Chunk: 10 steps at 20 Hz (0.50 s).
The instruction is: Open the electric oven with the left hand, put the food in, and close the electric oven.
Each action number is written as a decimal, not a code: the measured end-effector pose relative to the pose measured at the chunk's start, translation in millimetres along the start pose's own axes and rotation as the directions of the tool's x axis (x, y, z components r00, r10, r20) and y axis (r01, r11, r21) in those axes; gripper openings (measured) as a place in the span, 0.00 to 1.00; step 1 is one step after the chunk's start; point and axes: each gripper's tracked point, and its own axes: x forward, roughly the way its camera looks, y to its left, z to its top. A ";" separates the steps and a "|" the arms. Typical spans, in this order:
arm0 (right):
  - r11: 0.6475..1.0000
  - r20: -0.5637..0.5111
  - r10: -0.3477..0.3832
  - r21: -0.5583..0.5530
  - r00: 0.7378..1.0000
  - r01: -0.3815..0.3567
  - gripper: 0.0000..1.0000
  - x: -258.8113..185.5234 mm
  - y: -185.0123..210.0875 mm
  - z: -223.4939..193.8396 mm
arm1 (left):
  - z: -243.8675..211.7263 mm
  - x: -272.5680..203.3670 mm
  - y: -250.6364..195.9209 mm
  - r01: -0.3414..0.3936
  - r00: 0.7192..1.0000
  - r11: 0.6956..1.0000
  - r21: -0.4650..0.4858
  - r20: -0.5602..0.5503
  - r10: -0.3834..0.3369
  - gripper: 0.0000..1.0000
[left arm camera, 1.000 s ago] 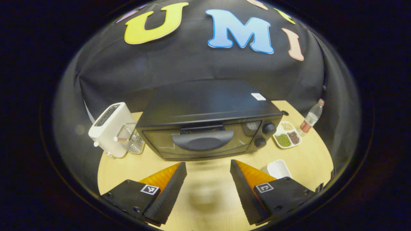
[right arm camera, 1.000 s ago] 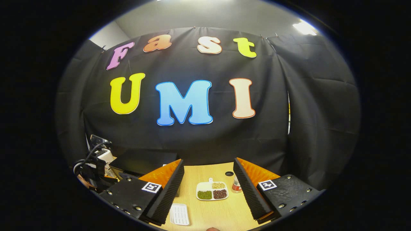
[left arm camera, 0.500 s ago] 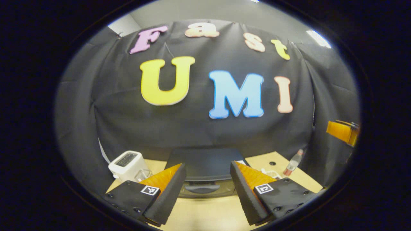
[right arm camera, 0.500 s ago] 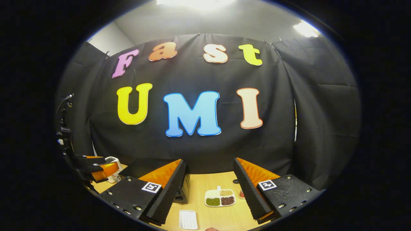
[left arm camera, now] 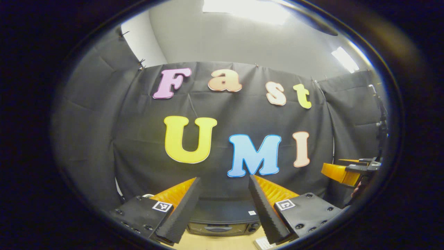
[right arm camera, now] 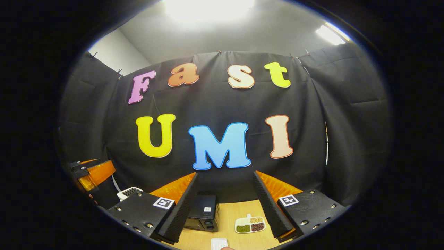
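Fingers of the left gripper [left arm camera: 222, 208] and right gripper [right arm camera: 225, 205] are held apart, empty; the oven [left arm camera: 222, 225] is seen closed between the left pair.

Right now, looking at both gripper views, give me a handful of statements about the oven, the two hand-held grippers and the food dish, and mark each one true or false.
1. The electric oven has its door closed. True.
2. The left hand-held gripper is shut on the oven handle. False: its fingers are spread, held high and back from the oven.
3. The right hand-held gripper is open and holds nothing. True.
4. The divided dish of beans sits inside the oven. False: it lies on the wooden table, beside the oven.
5. A white toaster stands on top of the oven. False: it stands beside it.
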 end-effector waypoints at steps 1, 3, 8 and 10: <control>1.000 0.011 0.002 -0.002 1.000 -0.002 0.94 -1.9 2.8 3.6 | 1.0 -0.1 1.1 -0.001 1.000 1.000 0.006 -0.001 0.001 0.89; 1.000 0.021 0.002 -0.013 1.000 -0.001 0.94 -4.3 7.0 5.2 | -0.2 -3.4 0.5 0.010 1.000 1.000 0.002 -0.008 -0.009 0.96; 1.000 -0.003 -0.019 -0.002 1.000 0.019 0.94 -10.3 12.3 -6.4 | -3.3 -6.1 8.5 0.025 1.000 1.000 0.009 -0.017 -0.025 0.95; 0.999 -0.011 -0.033 -0.003 0.999 0.033 0.94 -11.5 12.0 -10.5 | -7.8 -6.4 11.4 0.035 0.999 0.999 0.008 -0.026 -0.035 0.95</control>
